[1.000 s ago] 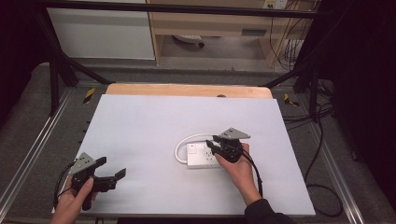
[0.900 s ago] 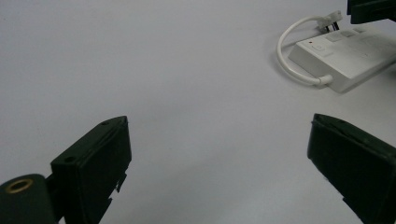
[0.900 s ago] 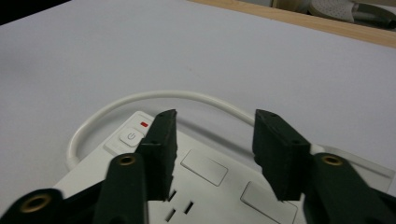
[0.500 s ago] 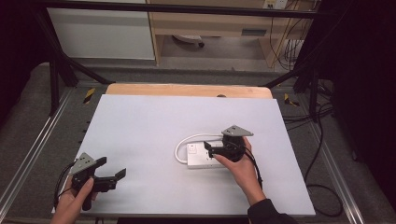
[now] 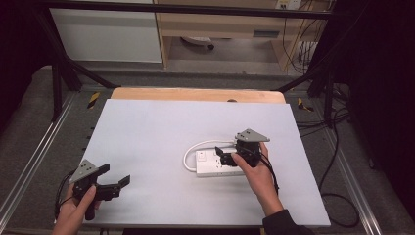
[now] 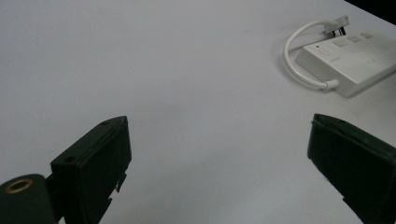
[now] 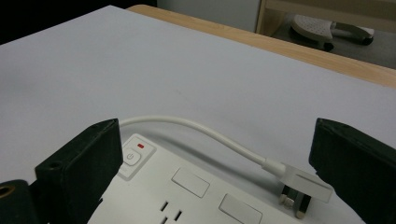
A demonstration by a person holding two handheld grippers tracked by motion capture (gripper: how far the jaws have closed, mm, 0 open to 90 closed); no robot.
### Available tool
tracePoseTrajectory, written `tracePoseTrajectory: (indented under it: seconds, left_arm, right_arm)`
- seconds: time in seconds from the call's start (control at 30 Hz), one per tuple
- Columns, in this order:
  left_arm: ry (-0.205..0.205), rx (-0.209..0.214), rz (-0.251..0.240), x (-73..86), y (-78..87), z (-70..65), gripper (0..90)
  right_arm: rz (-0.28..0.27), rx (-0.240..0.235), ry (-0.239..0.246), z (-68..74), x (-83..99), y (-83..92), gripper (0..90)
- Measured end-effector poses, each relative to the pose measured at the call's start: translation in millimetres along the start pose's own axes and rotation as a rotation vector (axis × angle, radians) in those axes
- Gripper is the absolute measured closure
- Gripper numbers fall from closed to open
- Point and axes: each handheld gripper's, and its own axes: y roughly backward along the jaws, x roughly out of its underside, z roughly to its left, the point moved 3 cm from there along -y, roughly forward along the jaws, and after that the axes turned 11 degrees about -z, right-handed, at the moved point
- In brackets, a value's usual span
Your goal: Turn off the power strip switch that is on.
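White power strip [image 5: 218, 164] sits flat on the table [image 5: 147, 137], directly under the right gripper [image 5: 226, 155]; its jaws have just been opening and stand wide apart, nothing clamped, with the white plug [image 7: 303, 186] lying on the strip between them. Left gripper [image 5: 115, 181] is well away from the strip, jaws apart over bare table, empty.

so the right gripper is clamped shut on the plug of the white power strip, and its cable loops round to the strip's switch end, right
Not quite. The right gripper is not clamped on anything: its jaws have just been opening and stand wide apart over the white power strip, with the plug lying free between them, as the right gripper view shows. The cable does loop round to the switch end.
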Motion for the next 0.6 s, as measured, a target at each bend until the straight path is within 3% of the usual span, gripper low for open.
tracePoseTrajectory:
  seconds: [0.1, 0.33, 0.6]
  left_arm:
    - [0.000, -0.003, -0.003, -0.5, 0.7, 0.1, 6.1]
    - [0.008, -0.002, 0.000, 0.3, 1.2, -0.2, 6.0]
    - [0.008, 0.003, 0.000, 0.5, 1.4, -0.6, 6.1]
  right_arm:
    - [-0.005, 0.034, 0.010, -2.9, -6.8, 8.7, 2.6]
    - [-0.034, 0.058, -0.009, -12.4, -13.9, 29.0, 2.5]
    - [-0.049, 0.044, -0.035, -21.9, -17.7, 46.0, 2.7]
